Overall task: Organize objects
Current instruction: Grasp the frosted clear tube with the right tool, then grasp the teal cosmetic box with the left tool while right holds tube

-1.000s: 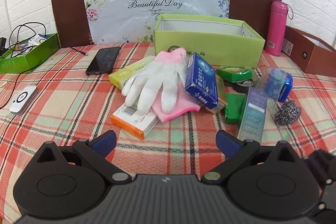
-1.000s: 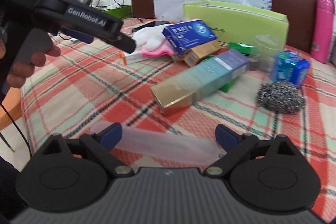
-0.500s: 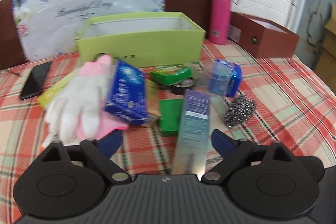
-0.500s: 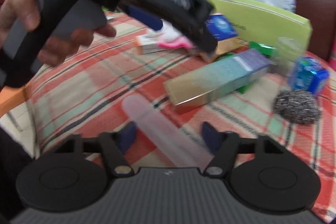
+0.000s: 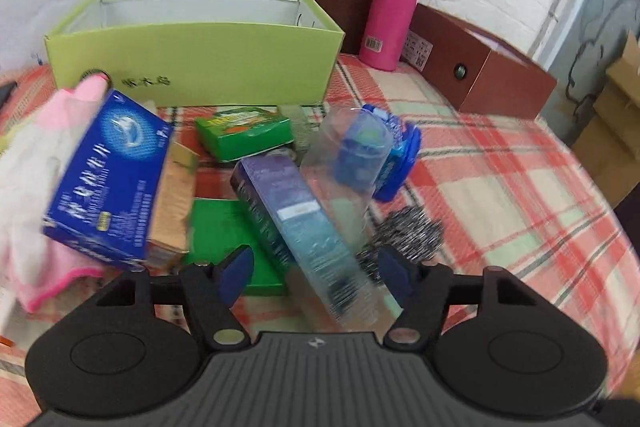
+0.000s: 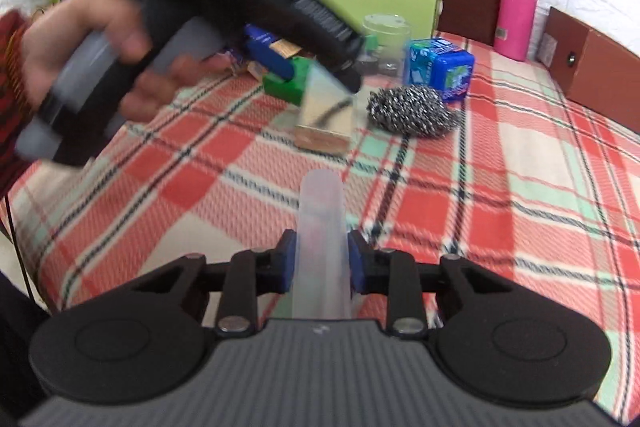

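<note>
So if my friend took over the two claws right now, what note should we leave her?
Right claw: closing on a frosted plastic tube, pads touching its sides.
Left claw: closing around the long teal-purple box, not gripping yet.
Things: blue medicine box, green box, steel scourer, blue pack and pink-white gloves all lie on the plaid cloth in front of the lime-green open box.
Done: nothing visible inside the lime-green open box.
Left: probably move every item into it, starting with the two now in the claws.
</note>
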